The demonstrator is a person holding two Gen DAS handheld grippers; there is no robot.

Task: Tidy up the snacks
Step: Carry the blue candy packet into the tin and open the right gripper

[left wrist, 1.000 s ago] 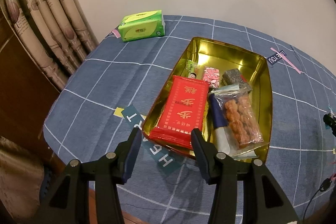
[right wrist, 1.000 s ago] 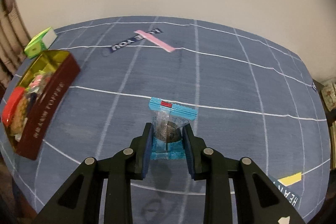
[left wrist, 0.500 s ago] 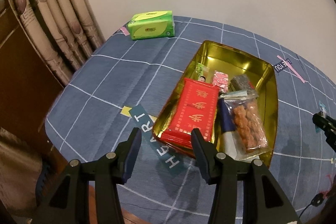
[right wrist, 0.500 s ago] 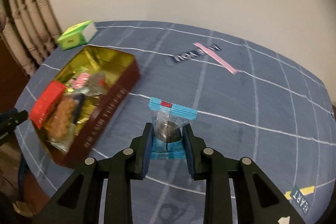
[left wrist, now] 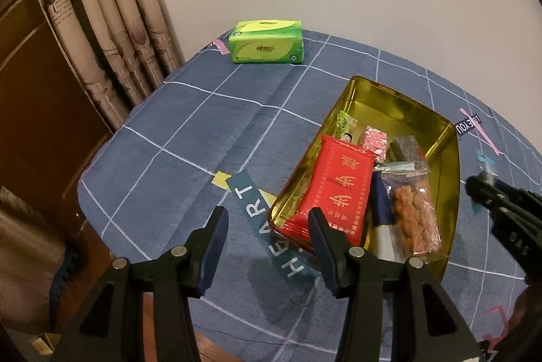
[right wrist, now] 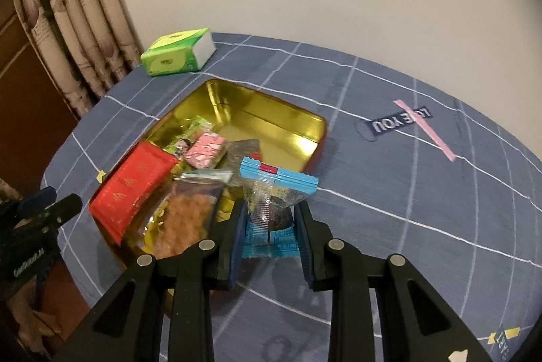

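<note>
Right gripper (right wrist: 270, 228) jaws grip the blue-and-clear wrapped snack packet (right wrist: 275, 204) low centre of the right view, at the near rim of the gold-lined rectangular tin (right wrist: 271, 114); left gripper (left wrist: 267, 246) jaws stand open, empty; early release risks it landing on the table.

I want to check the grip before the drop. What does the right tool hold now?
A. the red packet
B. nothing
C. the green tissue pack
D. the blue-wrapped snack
D: the right tool is shut on the blue-wrapped snack, carried near the gold tin.
</note>
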